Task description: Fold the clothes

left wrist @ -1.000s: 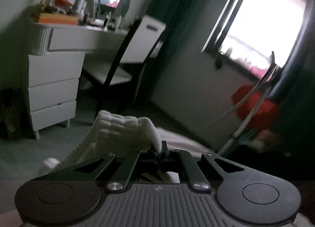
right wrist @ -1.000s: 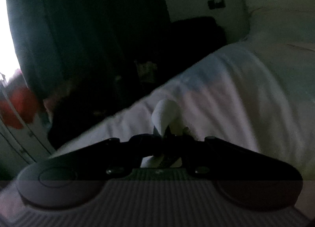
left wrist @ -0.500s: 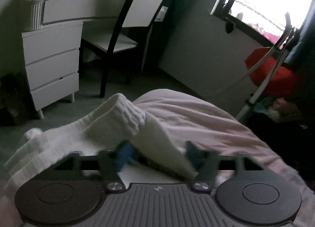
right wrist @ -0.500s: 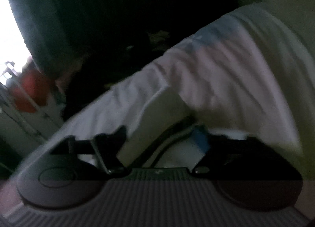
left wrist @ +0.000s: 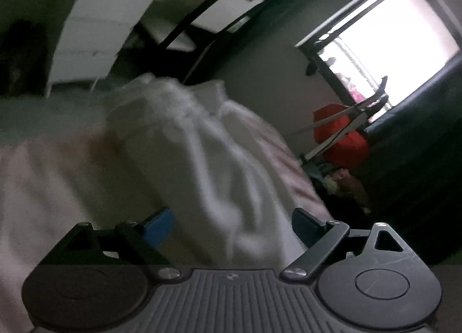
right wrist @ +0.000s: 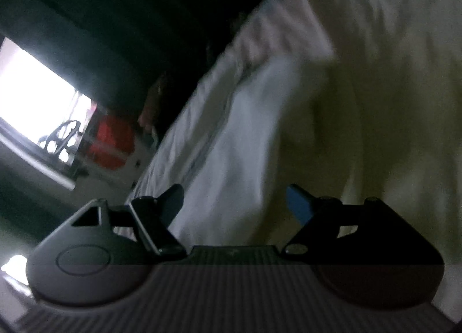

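A white knitted garment (left wrist: 202,142) lies in a crumpled heap on the pale pink bed (left wrist: 43,188); the picture is blurred. My left gripper (left wrist: 231,221) sits just short of the garment. Its jaws are opening and stand wide apart, with the near edge of the cloth lying loose between them and neither pad pressing on it. In the right wrist view the same white garment (right wrist: 245,145) stretches away over the bed (right wrist: 375,44). My right gripper (right wrist: 235,201) is open over the cloth, with its blue pad (right wrist: 299,206) clear of the fabric.
A white chest of drawers (left wrist: 95,29) and a dark chair (left wrist: 208,18) stand beyond the bed's far end. A bright window (left wrist: 387,32) lies to the right. Below it are a red bag (left wrist: 343,136) and a white metal frame. Dark curtains (right wrist: 130,15) hang beside the bed.
Both grippers were shut on the white garment a second ago and have let it go. Their jaws now stand wide. The garment has dropped onto the bed, and both hands have swung and rolled.
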